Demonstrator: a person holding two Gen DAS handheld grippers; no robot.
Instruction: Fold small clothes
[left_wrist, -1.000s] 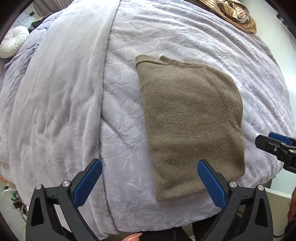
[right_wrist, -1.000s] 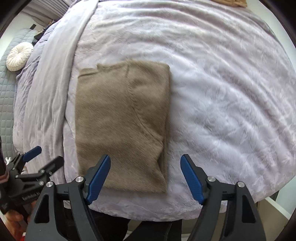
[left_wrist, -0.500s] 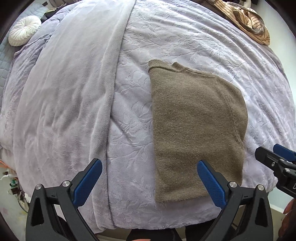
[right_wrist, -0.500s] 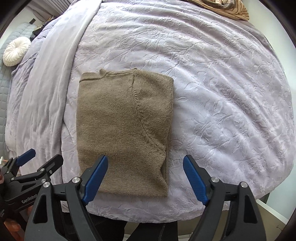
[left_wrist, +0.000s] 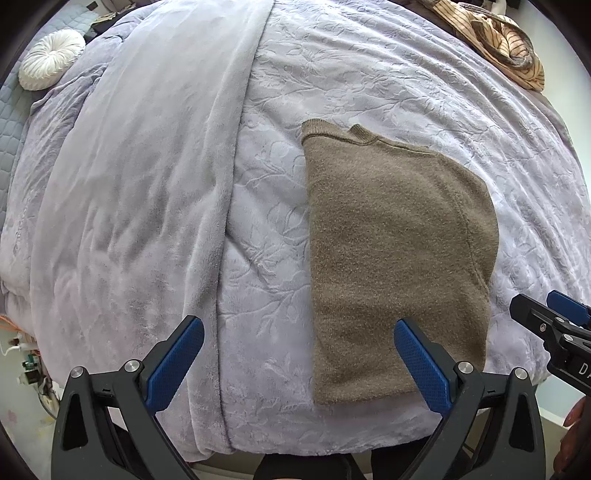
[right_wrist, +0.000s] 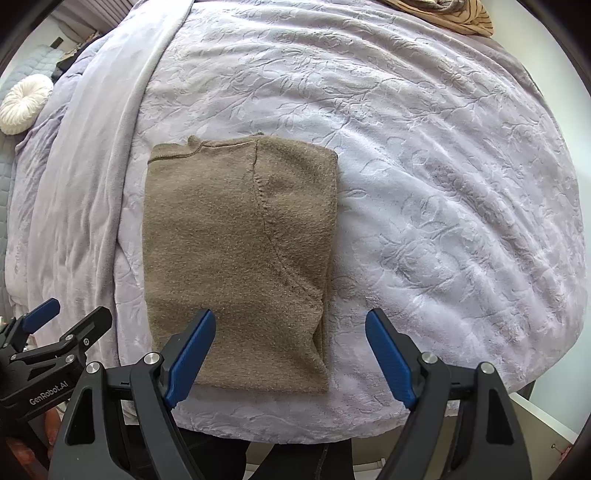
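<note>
folded sweater (right_wrist: 236, 258) flat on bedspread (right_wrist: 424, 166) — both tools wide apart

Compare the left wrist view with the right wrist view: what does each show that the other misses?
Only the left wrist view shows clutter on the floor at the bed's near-left corner. Only the right wrist view shows the white ledge beyond the bed's near-right corner. Both show the folded brown sweater lying flat on the lilac bedspread, the round white cushion, the striped cloth, and both tongs, left and right, open and empty.
</note>
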